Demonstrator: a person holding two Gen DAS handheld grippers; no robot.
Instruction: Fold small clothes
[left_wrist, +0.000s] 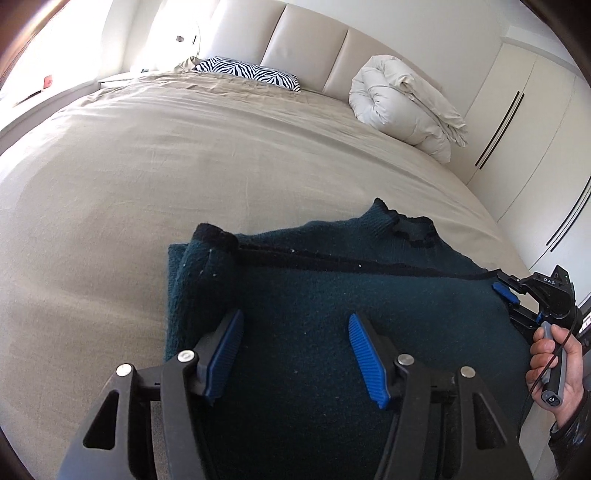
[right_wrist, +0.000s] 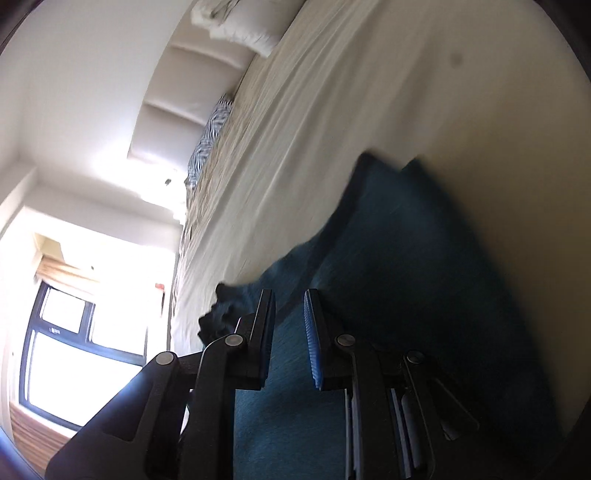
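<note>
Dark teal knit, with a black trim line across it, is the sweater (left_wrist: 332, 295) that lies folded on the beige bed sheet (left_wrist: 166, 166), at the near side of the bed. Its collar points toward the headboard (left_wrist: 303, 48), and a folded layer shows at its left edge.

The left gripper (left_wrist: 295, 358) hovers over the lower part of the sweater with its blue-padded fingers (left_wrist: 364, 354) wide apart; nothing is between them. The right gripper (left_wrist: 504, 291) is at the right edge of the sweater in the left wrist view, held by the person's right hand (left_wrist: 554, 365). In its own view the right gripper (right_wrist: 290, 336) has a narrow gap between the two fingers (right_wrist: 314, 343), and sweater fabric (right_wrist: 406, 277) shows through this gap (the picture is blurred, so I cannot tell if the fabric is pinched or only behind the fingers).

Farther on the bed, a zebra-pattern pillow (left_wrist: 251, 72) rests near the headboard, and a rolled white duvet (left_wrist: 402, 103) lies at the right side of it, well apart from the sweater. White wardrobe doors (left_wrist: 524, 122) with dark handles stand beside the bed on the right. A bright window (right_wrist: 74, 350) shows in the right wrist view.
</note>
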